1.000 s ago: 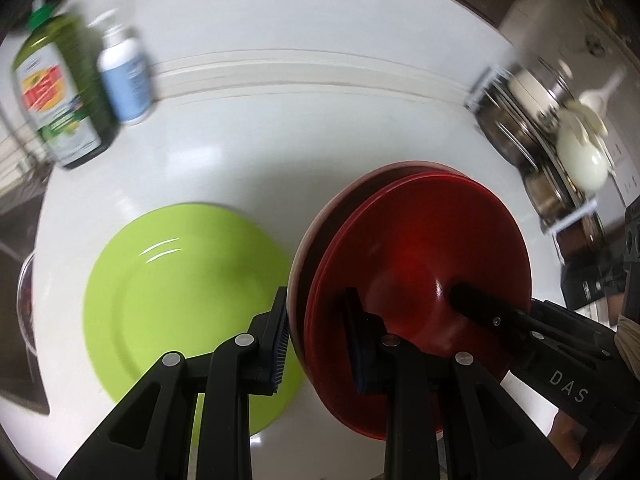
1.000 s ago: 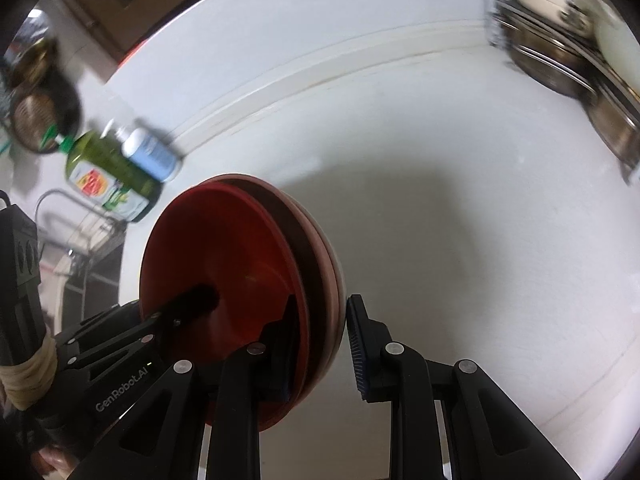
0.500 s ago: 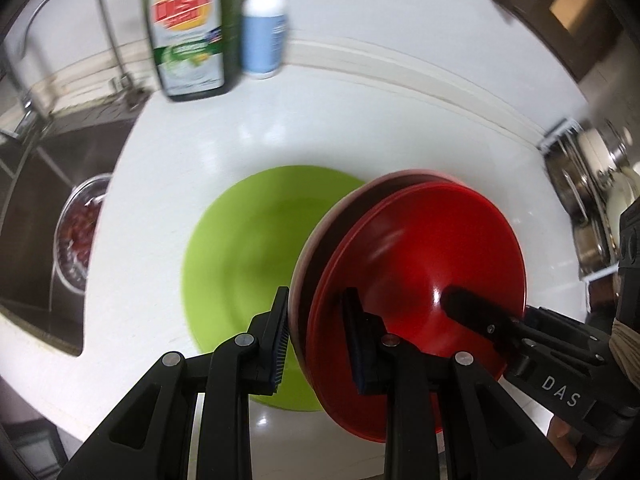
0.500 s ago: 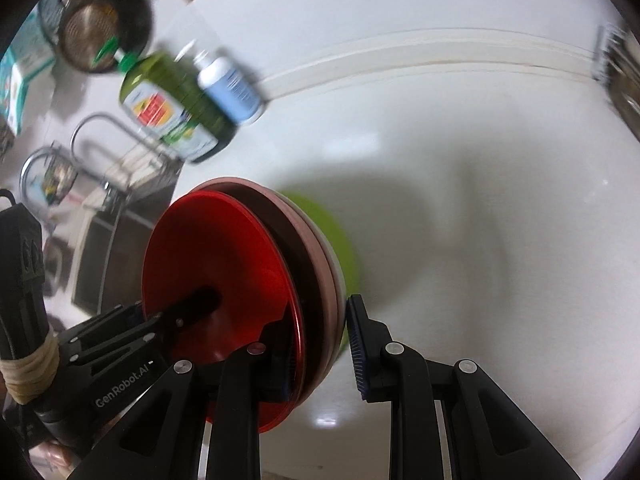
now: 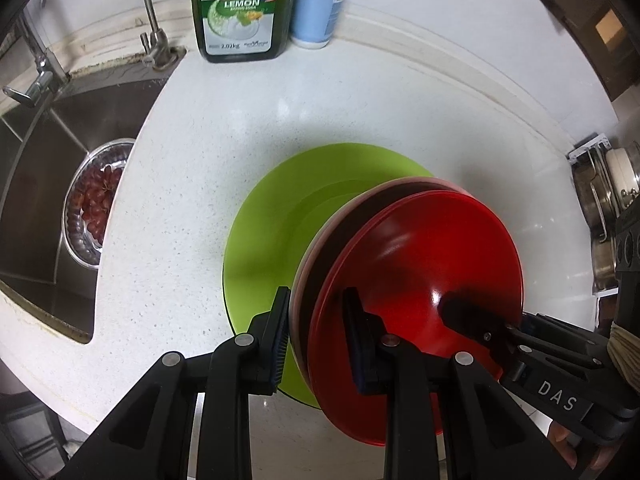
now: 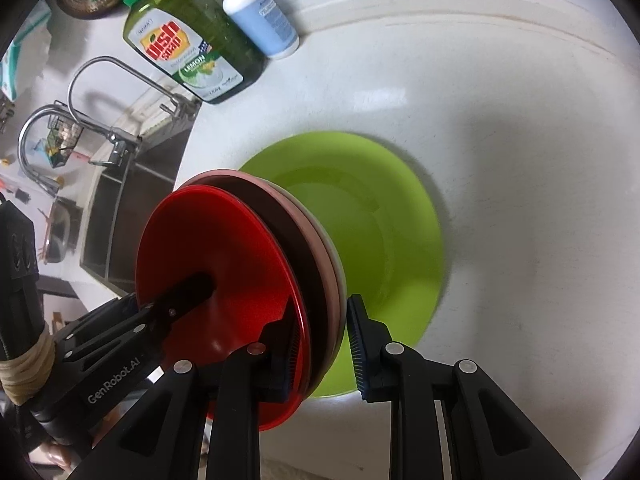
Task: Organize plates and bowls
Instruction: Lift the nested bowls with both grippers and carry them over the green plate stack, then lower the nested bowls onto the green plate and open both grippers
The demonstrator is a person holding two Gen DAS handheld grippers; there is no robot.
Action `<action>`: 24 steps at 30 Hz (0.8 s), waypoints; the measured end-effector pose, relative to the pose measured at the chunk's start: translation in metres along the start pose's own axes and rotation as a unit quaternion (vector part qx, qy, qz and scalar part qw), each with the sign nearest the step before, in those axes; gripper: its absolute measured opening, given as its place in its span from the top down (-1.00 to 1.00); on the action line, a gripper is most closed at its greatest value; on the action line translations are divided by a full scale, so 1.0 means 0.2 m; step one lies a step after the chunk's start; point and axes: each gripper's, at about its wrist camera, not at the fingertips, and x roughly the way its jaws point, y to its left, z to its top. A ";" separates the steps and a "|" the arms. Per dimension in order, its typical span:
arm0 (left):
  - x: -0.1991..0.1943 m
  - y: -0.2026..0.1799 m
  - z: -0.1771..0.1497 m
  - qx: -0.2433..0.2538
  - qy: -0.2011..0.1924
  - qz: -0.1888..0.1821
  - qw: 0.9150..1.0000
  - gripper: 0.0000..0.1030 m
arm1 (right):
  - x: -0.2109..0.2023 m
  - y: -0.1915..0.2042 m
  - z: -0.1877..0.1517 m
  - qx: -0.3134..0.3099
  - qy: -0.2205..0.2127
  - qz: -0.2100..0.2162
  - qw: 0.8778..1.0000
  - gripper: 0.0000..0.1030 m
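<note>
A stack of plates, red one (image 5: 432, 256) uppermost over a dark brown and a pink one, hangs tilted above the white counter. My left gripper (image 5: 318, 340) is shut on one edge of the stack. My right gripper (image 6: 324, 344) is shut on the opposite edge, and one of its fingers (image 5: 464, 316) shows lying across the red plate. In the right wrist view the red plate (image 6: 208, 240) has a left finger (image 6: 188, 288) across it. A lime green plate (image 5: 272, 240) lies flat on the counter right under the stack, also seen as the green plate (image 6: 392, 220).
A steel sink (image 5: 40, 160) holds a metal bowl of red grapes (image 5: 92, 204), with a faucet (image 5: 154, 40) behind. A dish soap bottle (image 5: 240, 8) and a blue pump bottle (image 5: 320, 0) stand at the back wall. A rack of pots (image 5: 600, 220) is at the right.
Both grippers have carried the stack sideways and a little lower, from beside the green plate to over it. The sink and bottles have swung into view. The grips are unchanged.
</note>
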 end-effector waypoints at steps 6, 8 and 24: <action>0.05 0.01 0.03 0.000 0.015 -0.003 1.000 0.50 | 0.06 0.00 0.03 0.005 0.020 -0.005 1.000 0.52; 0.06 0.01 0.03 0.000 0.019 -0.006 1.000 0.50 | 0.08 0.00 0.04 0.007 0.025 -0.007 1.000 0.52; 0.12 0.04 0.08 0.009 0.017 -0.029 0.999 0.47 | 0.12 0.02 0.10 0.000 0.021 -0.027 0.999 0.46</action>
